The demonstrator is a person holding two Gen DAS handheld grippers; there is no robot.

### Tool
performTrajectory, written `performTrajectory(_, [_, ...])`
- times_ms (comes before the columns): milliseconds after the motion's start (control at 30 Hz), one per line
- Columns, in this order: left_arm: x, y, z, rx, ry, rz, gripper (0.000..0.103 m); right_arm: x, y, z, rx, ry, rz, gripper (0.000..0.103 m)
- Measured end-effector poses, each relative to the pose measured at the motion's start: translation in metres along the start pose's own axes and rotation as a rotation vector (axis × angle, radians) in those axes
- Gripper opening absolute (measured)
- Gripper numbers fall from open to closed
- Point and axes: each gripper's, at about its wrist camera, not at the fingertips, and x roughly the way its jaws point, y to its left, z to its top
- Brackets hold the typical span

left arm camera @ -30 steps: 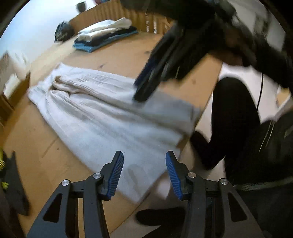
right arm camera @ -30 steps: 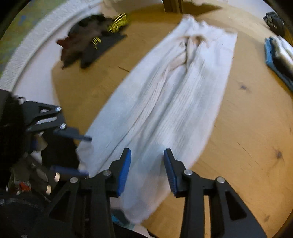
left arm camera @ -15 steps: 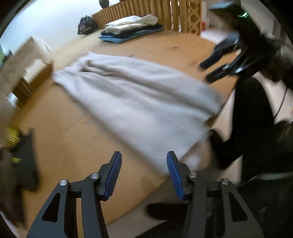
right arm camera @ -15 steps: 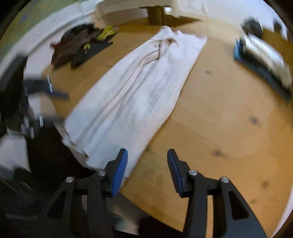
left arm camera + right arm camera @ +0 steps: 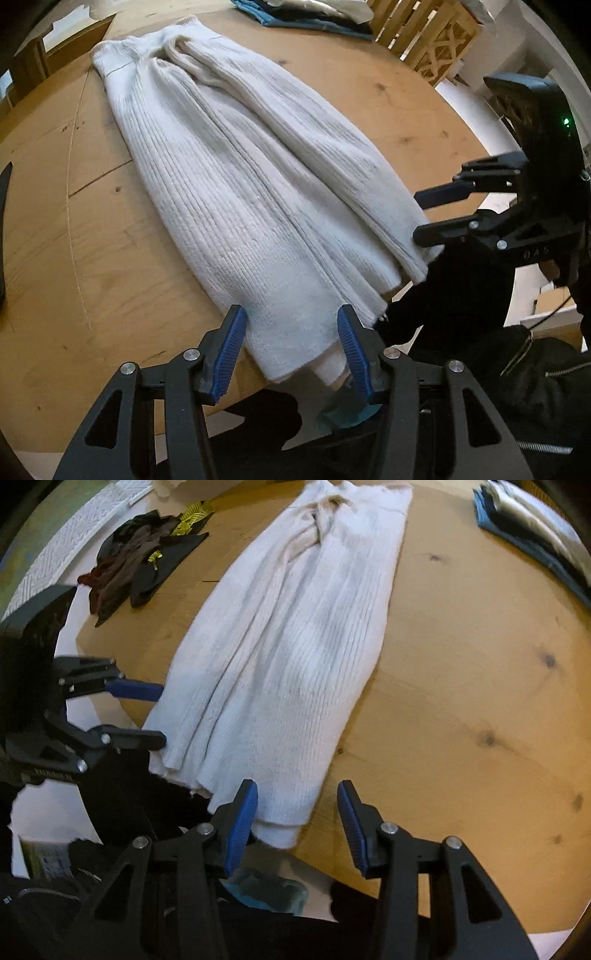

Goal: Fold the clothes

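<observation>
White ribbed knit garment (image 5: pixel 258 192) laid lengthwise on the wooden surface (image 5: pixel 74 240), its hem at the near edge.

The left gripper (image 5: pixel 291 354) and right gripper (image 5: pixel 295 816) both hover over the hem corners, jaws partly apart, gripping nothing; the right's have just been opening. A folded stack of clothes (image 5: pixel 535 535) lies at the far right, a dark crumpled pile (image 5: pixel 136 561) at the left; neither blocks the garment.
</observation>
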Motion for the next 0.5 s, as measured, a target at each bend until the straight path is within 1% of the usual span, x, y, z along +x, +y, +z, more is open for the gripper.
performTrajectory(100, [-0.001, 0.002, -0.002, -0.024, 0.003, 0.021, 0.050, -0.001, -0.004, -0.001, 0.027, -0.004, 0.004, 0.047])
performTrajectory(167, [-0.001, 0.005, -0.007, -0.042, 0.020, 0.040, 0.050, -0.002, -0.004, -0.003, 0.025, -0.008, 0.001, 0.048])
performTrajectory(233, [0.000, 0.008, -0.012, -0.054, 0.032, 0.038, 0.051, 0.000, 0.000, -0.004, 0.007, -0.019, -0.014, 0.050])
performTrajectory(267, [0.000, 0.008, -0.014, -0.057, 0.031, 0.035, 0.054, 0.001, 0.003, -0.003, -0.004, -0.024, -0.023, 0.051])
performTrajectory(367, [0.002, 0.004, -0.011, -0.043, 0.028, 0.037, 0.054, 0.004, 0.009, -0.003, -0.036, -0.037, -0.042, 0.051])
performTrajectory(433, [-0.001, 0.000, -0.015, 0.018, 0.014, 0.051, 0.054, 0.002, 0.008, -0.003, -0.050, -0.025, 0.002, 0.051])
performTrajectory(467, [-0.004, -0.003, -0.019, 0.057, 0.002, 0.061, 0.054, -0.001, 0.006, -0.004, -0.055, -0.030, 0.022, 0.051])
performTrajectory(500, [-0.006, -0.005, -0.022, 0.097, -0.011, 0.070, 0.054, -0.008, 0.003, -0.006, -0.067, -0.055, 0.027, 0.051])
